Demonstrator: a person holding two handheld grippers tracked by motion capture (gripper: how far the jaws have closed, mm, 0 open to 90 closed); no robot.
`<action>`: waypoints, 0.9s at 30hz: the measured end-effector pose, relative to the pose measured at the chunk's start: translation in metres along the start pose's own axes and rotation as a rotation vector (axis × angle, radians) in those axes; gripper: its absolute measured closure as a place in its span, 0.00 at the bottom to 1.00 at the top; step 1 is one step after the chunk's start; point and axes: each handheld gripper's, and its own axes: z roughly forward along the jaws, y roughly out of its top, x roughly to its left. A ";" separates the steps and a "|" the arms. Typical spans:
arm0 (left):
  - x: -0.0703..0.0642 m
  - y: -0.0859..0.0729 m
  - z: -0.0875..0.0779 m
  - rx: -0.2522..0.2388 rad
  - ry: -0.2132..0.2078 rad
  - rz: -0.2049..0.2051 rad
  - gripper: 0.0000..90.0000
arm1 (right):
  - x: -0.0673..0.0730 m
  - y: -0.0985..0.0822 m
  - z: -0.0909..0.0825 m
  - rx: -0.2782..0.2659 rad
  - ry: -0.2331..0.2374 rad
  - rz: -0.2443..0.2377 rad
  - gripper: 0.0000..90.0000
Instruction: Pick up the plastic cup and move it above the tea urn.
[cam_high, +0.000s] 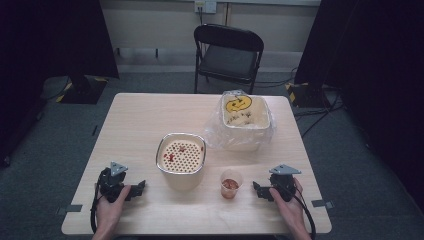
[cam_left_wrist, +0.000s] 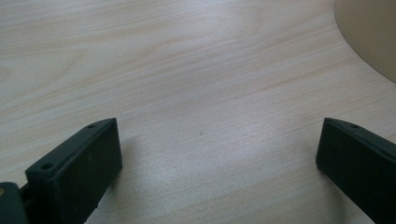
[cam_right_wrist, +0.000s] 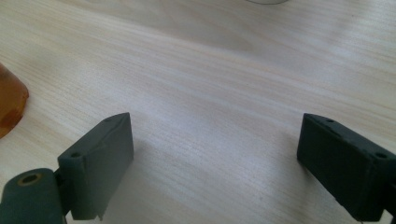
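Left gripper (cam_high: 136, 189) rested at the lower left of the wooden table (cam_high: 140, 120), jaws spread wide and empty; right gripper (cam_high: 258, 190) at lower right, likewise spread and empty. A perforated metal container (cam_high: 181, 156) sat at frame centre, a small cup (cam_high: 231, 184) just lower right of it, and a bag-lined tub (cam_high: 246, 119) at upper right

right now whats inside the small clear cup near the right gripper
The small cup holds reddish-orange contents in its lower part, seen through its clear wall. What they are is too small to tell, and the cup's bottom is covered by them.
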 end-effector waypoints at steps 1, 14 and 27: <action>0.000 0.000 0.000 0.000 0.000 0.000 0.00 | 0.000 0.000 0.000 0.000 0.000 0.000 0.11; 0.000 0.000 0.000 0.000 0.000 0.000 0.00 | 0.008 0.001 -0.005 0.015 0.017 0.014 0.15; 0.000 0.000 0.000 0.000 0.000 0.000 0.00 | 0.036 0.002 -0.020 -0.017 0.193 -0.062 0.18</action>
